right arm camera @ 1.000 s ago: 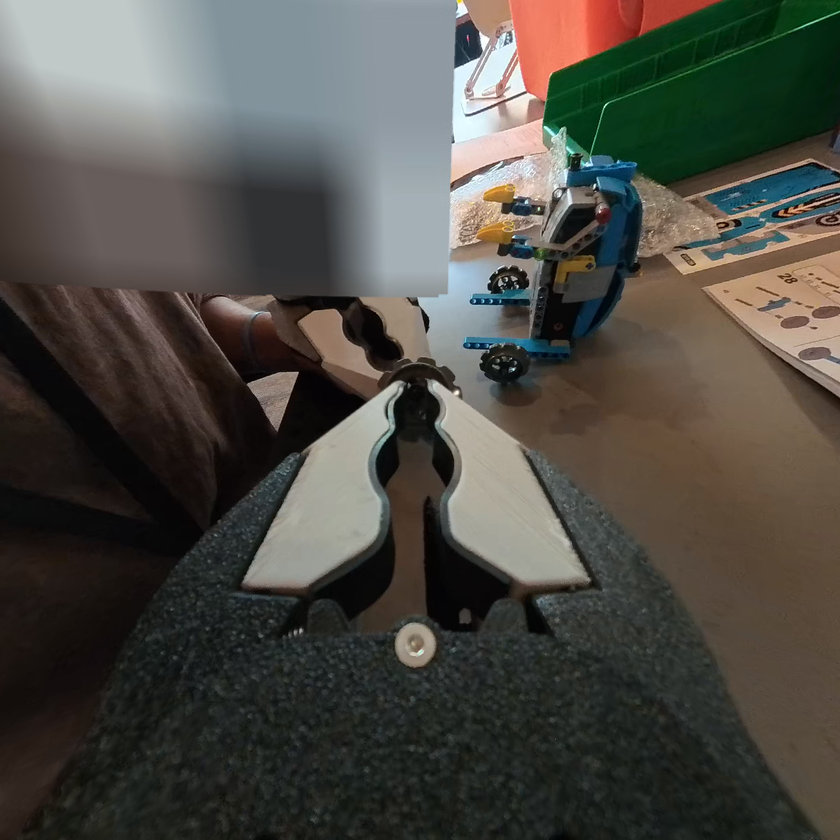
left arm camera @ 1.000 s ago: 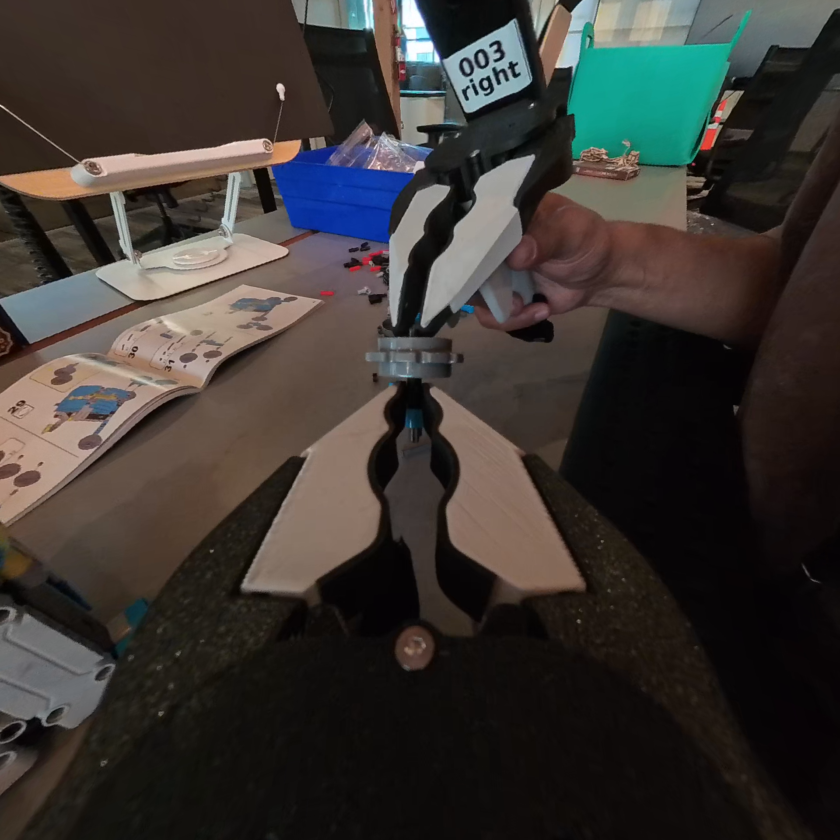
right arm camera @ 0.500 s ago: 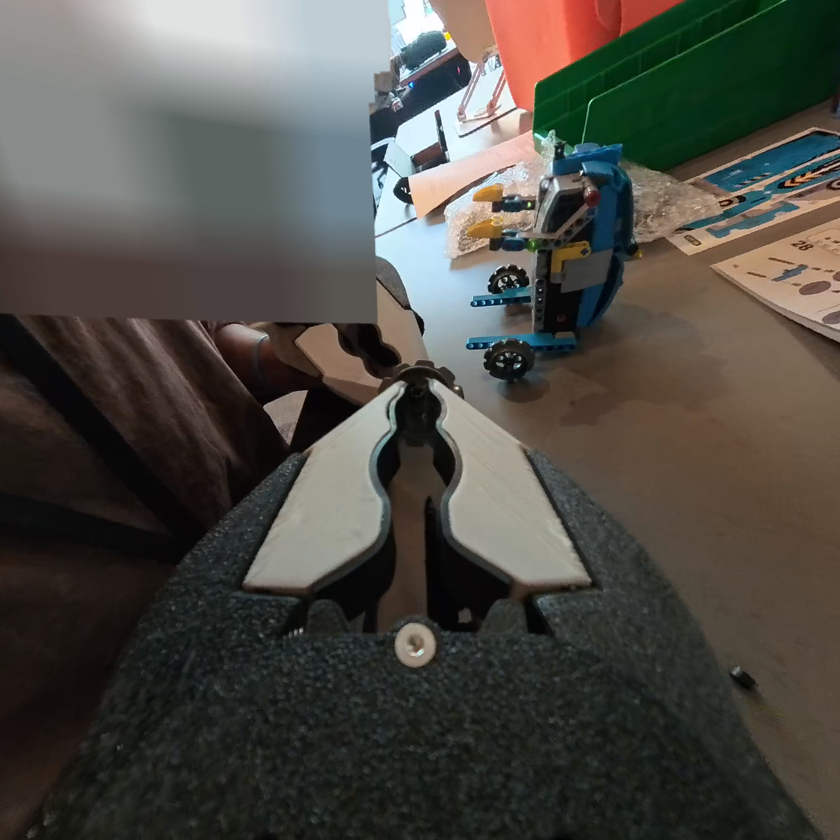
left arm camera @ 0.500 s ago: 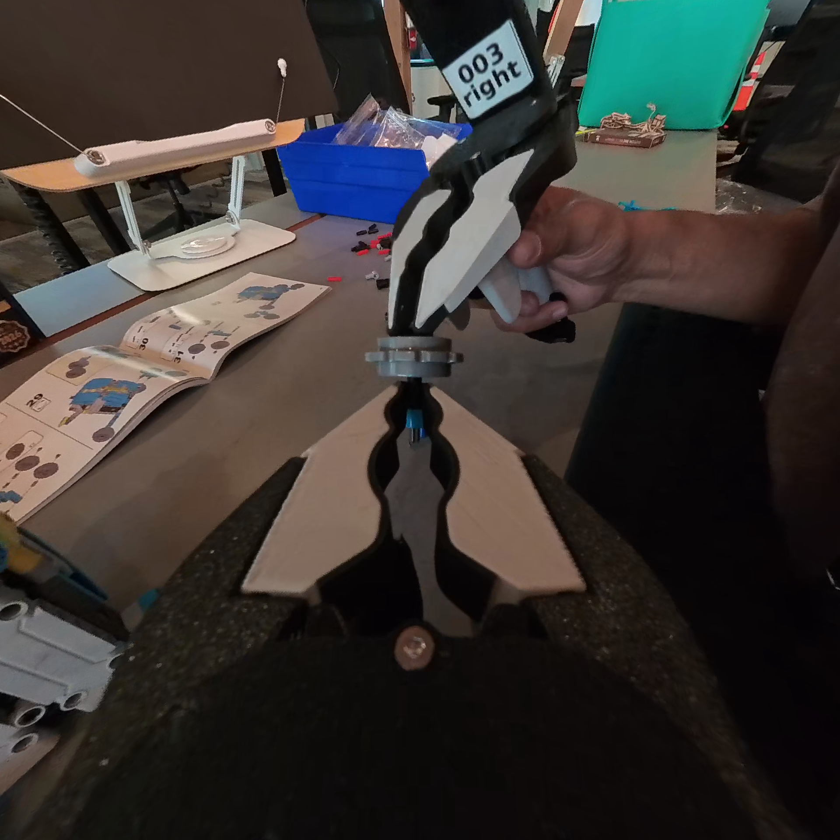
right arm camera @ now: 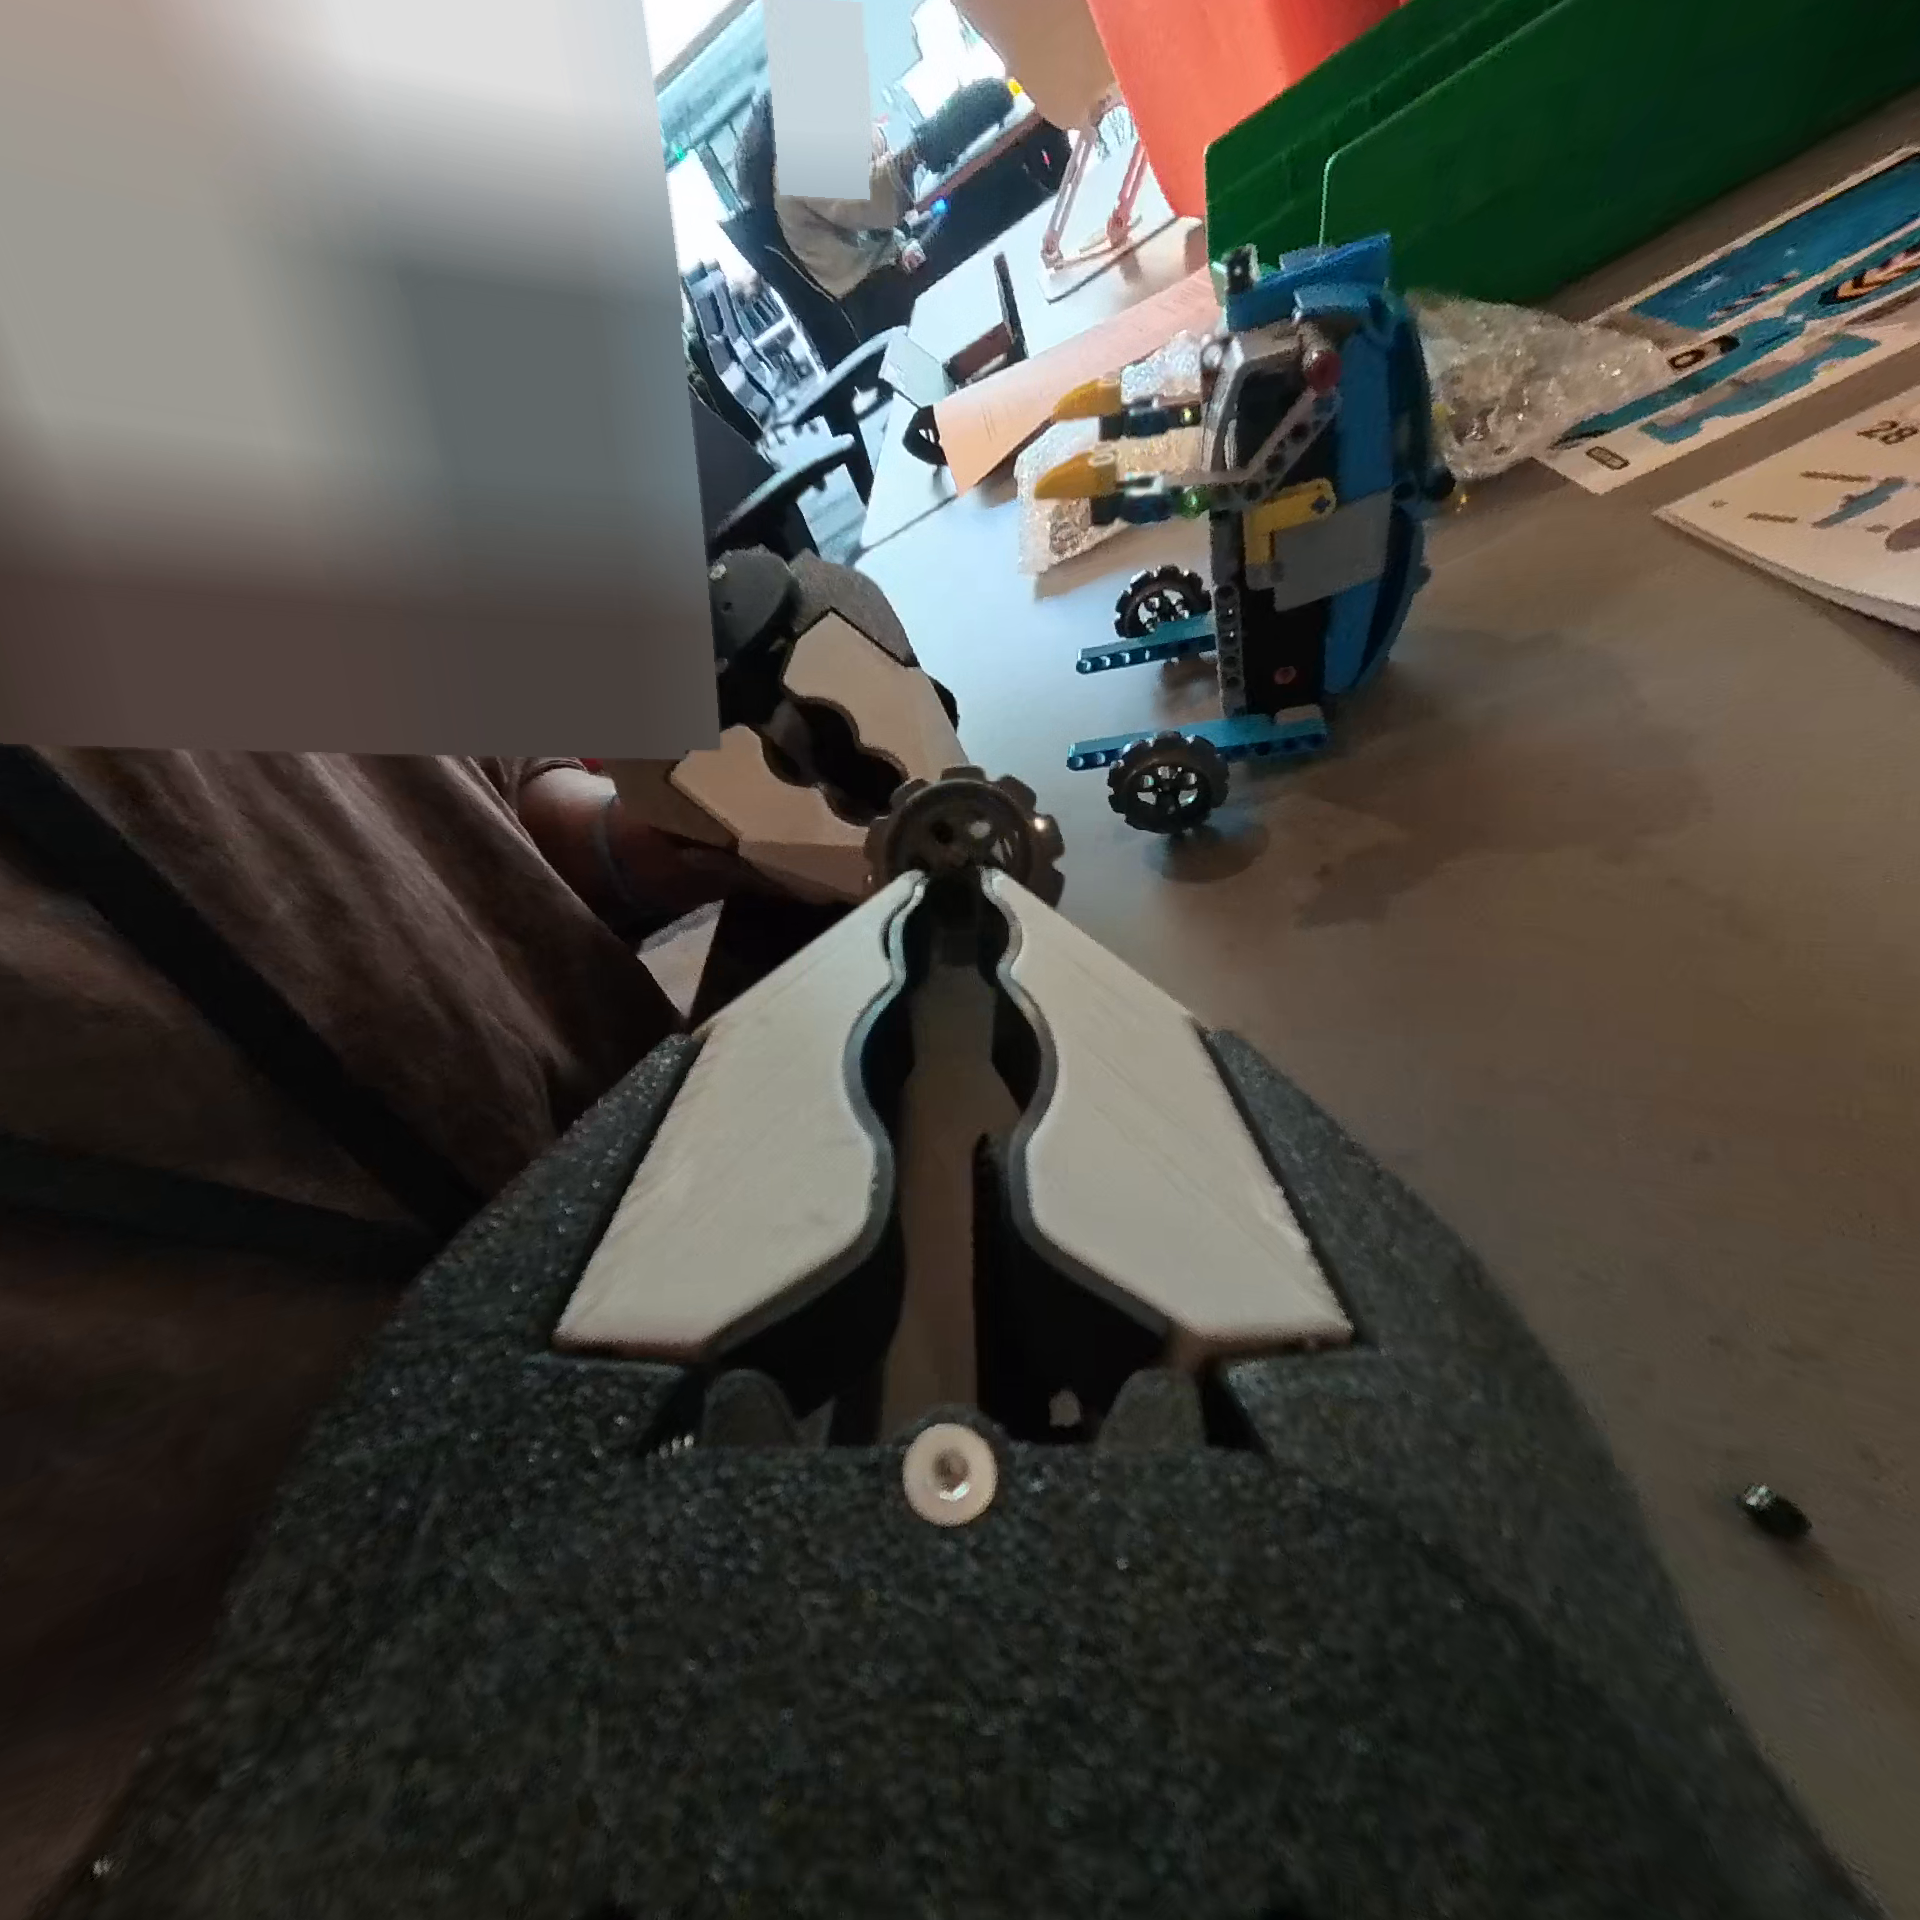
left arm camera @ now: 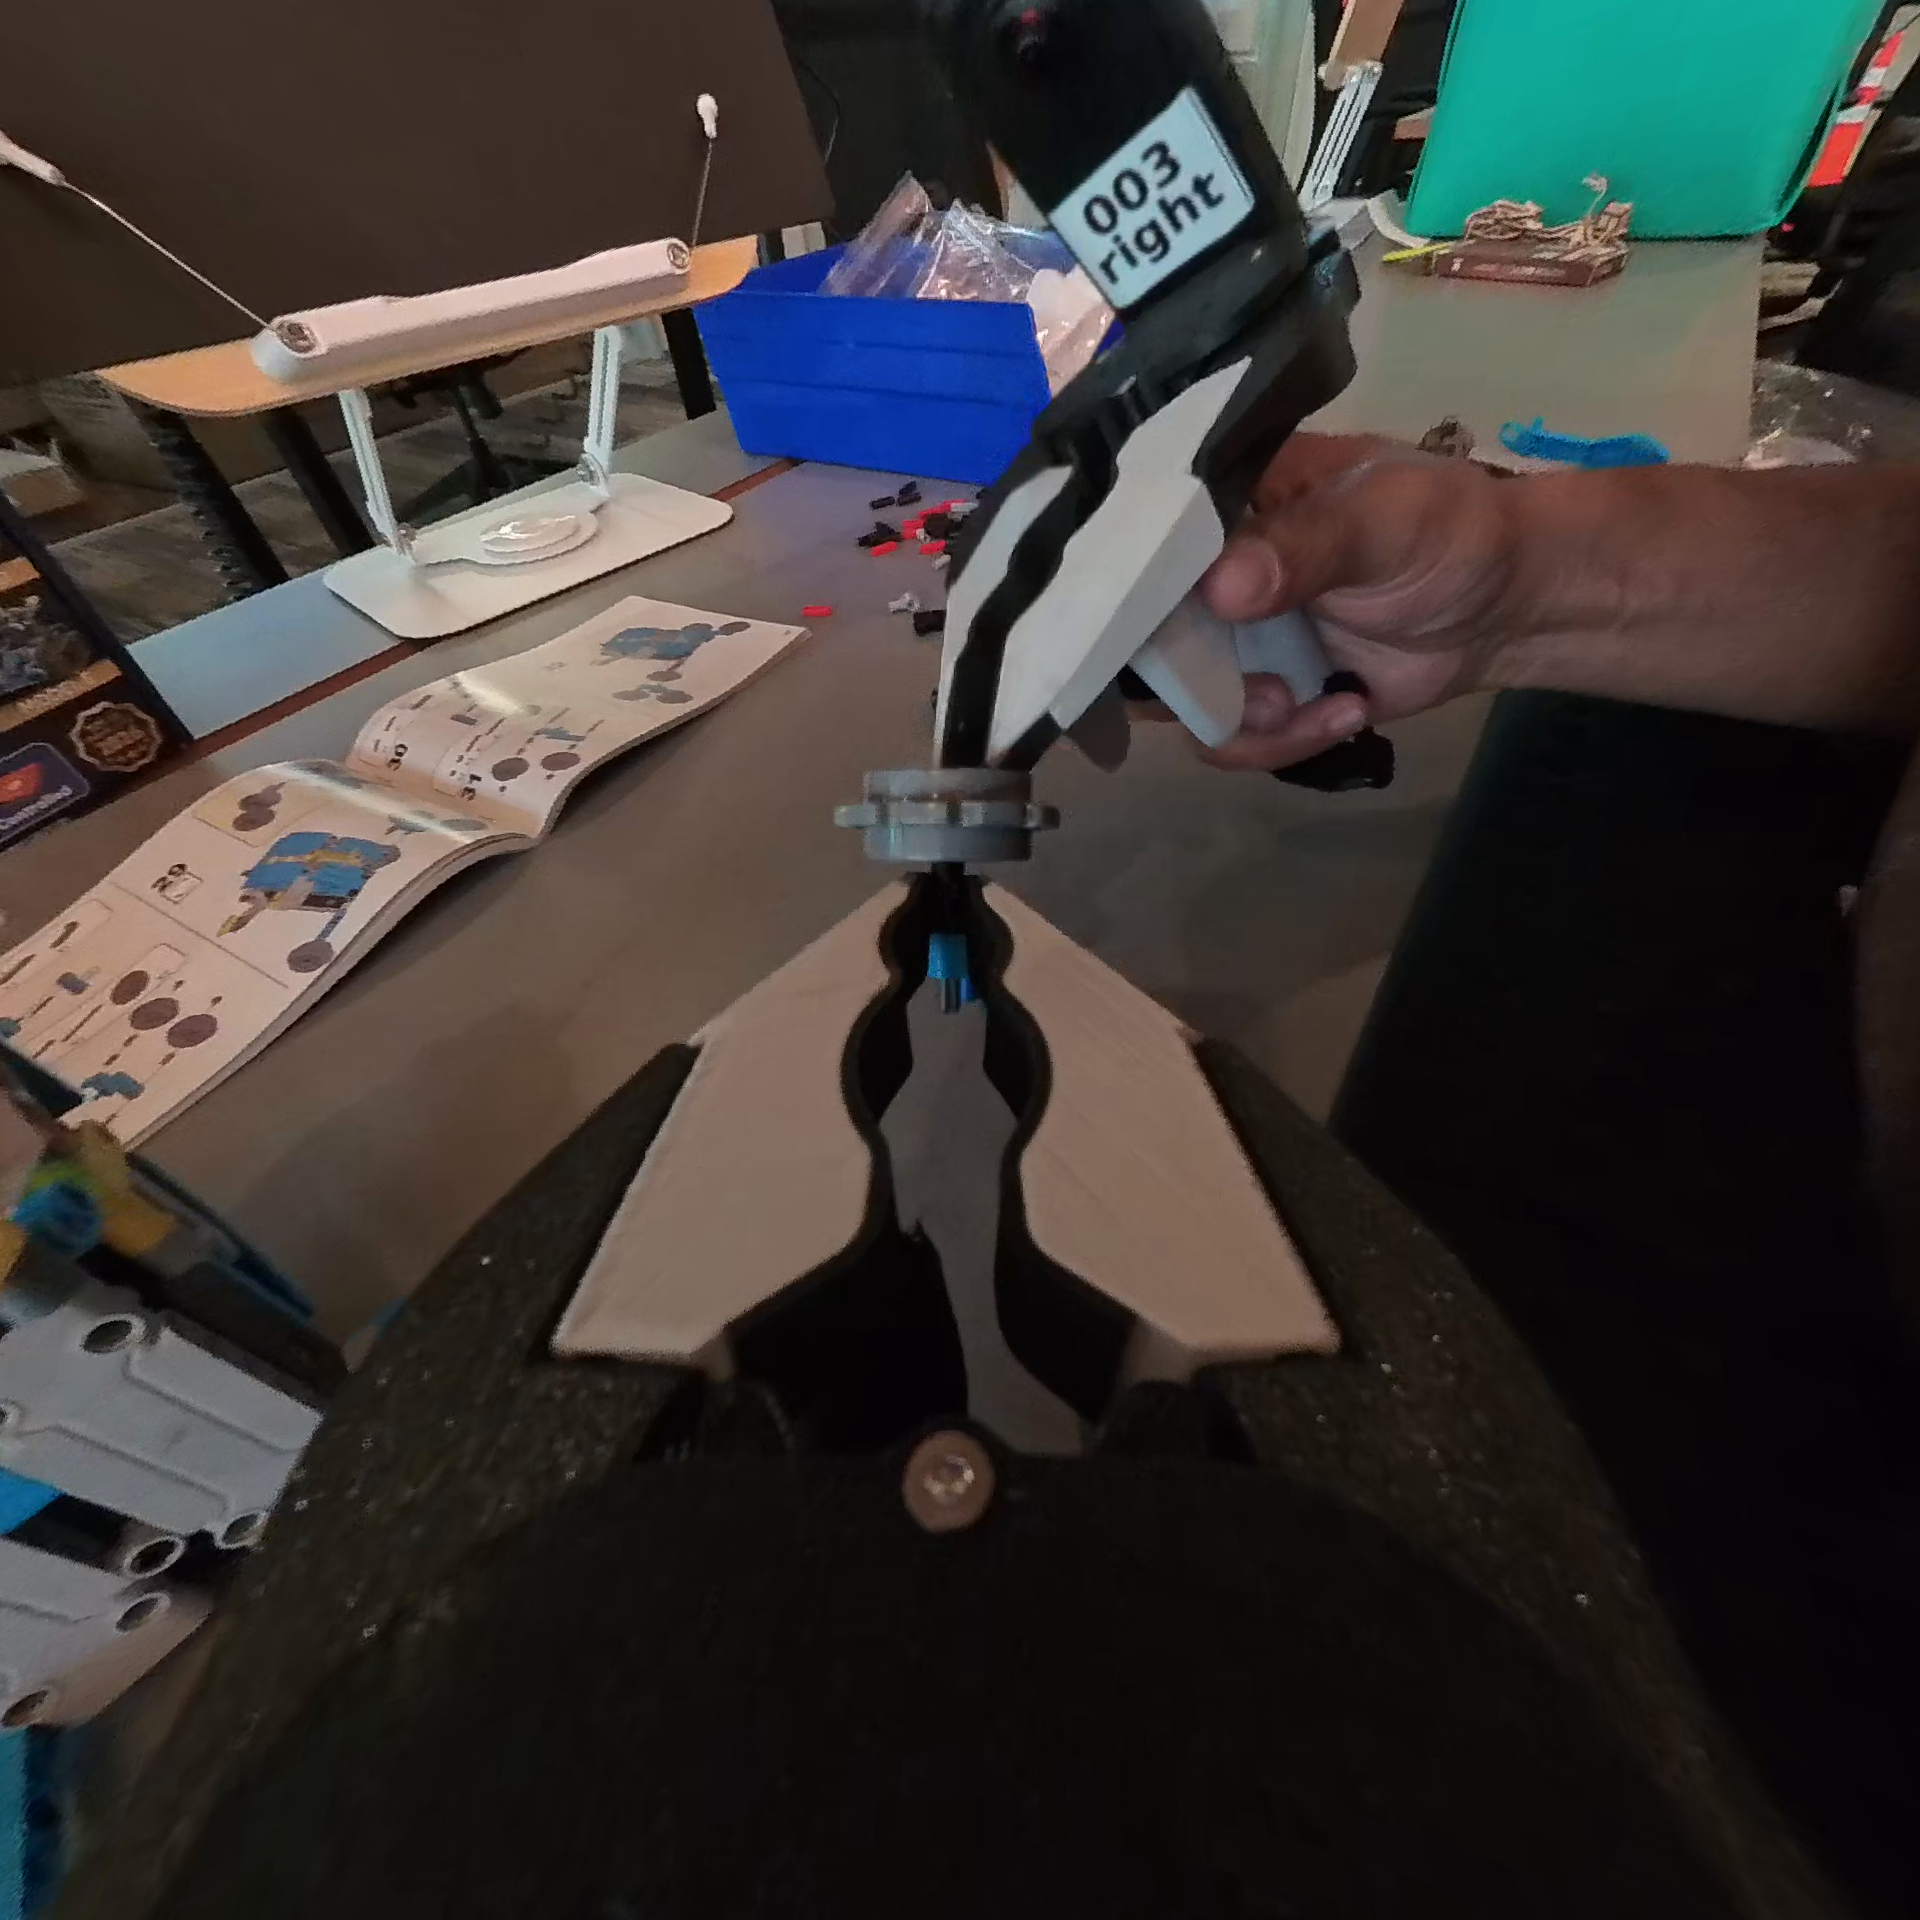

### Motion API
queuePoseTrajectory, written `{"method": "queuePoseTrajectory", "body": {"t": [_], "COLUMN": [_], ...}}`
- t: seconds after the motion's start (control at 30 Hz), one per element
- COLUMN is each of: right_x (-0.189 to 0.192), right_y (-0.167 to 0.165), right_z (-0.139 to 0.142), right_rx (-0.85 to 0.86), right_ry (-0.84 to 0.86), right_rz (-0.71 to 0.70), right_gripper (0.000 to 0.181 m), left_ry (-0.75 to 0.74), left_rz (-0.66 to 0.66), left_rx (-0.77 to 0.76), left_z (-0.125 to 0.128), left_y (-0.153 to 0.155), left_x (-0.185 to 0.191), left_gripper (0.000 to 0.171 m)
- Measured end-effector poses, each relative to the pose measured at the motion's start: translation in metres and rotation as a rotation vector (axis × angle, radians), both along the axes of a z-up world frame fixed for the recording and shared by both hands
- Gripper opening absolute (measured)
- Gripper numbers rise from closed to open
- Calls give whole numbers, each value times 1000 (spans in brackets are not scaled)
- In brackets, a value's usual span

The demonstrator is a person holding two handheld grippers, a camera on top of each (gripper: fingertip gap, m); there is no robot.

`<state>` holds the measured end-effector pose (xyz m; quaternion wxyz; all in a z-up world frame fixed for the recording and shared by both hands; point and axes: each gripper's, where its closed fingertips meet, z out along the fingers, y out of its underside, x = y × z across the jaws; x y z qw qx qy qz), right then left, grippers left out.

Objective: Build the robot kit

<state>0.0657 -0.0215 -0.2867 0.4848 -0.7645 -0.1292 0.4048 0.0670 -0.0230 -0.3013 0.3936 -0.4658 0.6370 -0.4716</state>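
Left claw [left arm camera: 945, 914] is pinched nearly closed on a small blue pin [left arm camera: 948, 964] beneath a grey toothed wheel [left arm camera: 945, 821], held in the air above the grey surface [left arm camera: 623, 956]. Right claw [right arm camera: 961, 888], likewise narrowed, grips that wheel from the opposite side, its tips on the hub; a hand [left arm camera: 1382, 603] holds its handle. Beyond lies an open instruction booklet [left arm camera: 416, 769], then scattered small parts [left arm camera: 914, 530] and a blue bin [left arm camera: 883, 364]. Farther along the right view stands a blue wheeled model [right arm camera: 1299, 540] before a green bin [right arm camera: 1558, 156].

Printed label [left arm camera: 1148, 213] on right tool [left arm camera: 961, 753]
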Motion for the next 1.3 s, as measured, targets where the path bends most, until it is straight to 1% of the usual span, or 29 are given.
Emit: {"method": "queuePoseTrajectory", "body": {"t": [0.07, 0.2, 0.43, 0.57, 0.67, 0.8, 0.87, 1.07, 1.23, 1.3], "right_x": [0, 4, 0, 0, -1, -4, -4, -5, -5, -6], "right_y": [1, 2, 0, -2, -2, -2, -2, -2, -3, -2], "right_z": [1, 5, -2, -4, -6, -4, -5, -3, -4, -5], "right_rx": [13, 28, 4, -3, 3, 3, 10, 45, 57, 66], "right_ry": [12, 22, -48, -29, -56, 0, -6, -24, -56, -84], "right_rz": [-16, -45, -16, -10, -13, -19, -26, -35, -43, -49], "right_gripper": [7, 7, 7, 7, 7, 7, 7, 7, 6, 6], "left_ry": [0, 3, 3, 4, 12, 21, 24, 37, 43, 48], "left_rz": [8, 22, 50, 48, 51, 49, 46, 4, -11, -10], "left_rx": [31, 46, 233, 257, 278, 260, 247, 123, 81, 91], "left_z": [-1, -2, -8, -9, -11, -11, -11, -9, -9, -10], "left_y": [-1, 2, -1, -3, -4, -5, -5, -7, -7, -7], "left_x": [0, 1, 0, 0, 0, 0, 0, -1, -1, -2], "left_gripper": [5, 6, 5, 5, 5, 5, 5, 4, 3, 4]}}
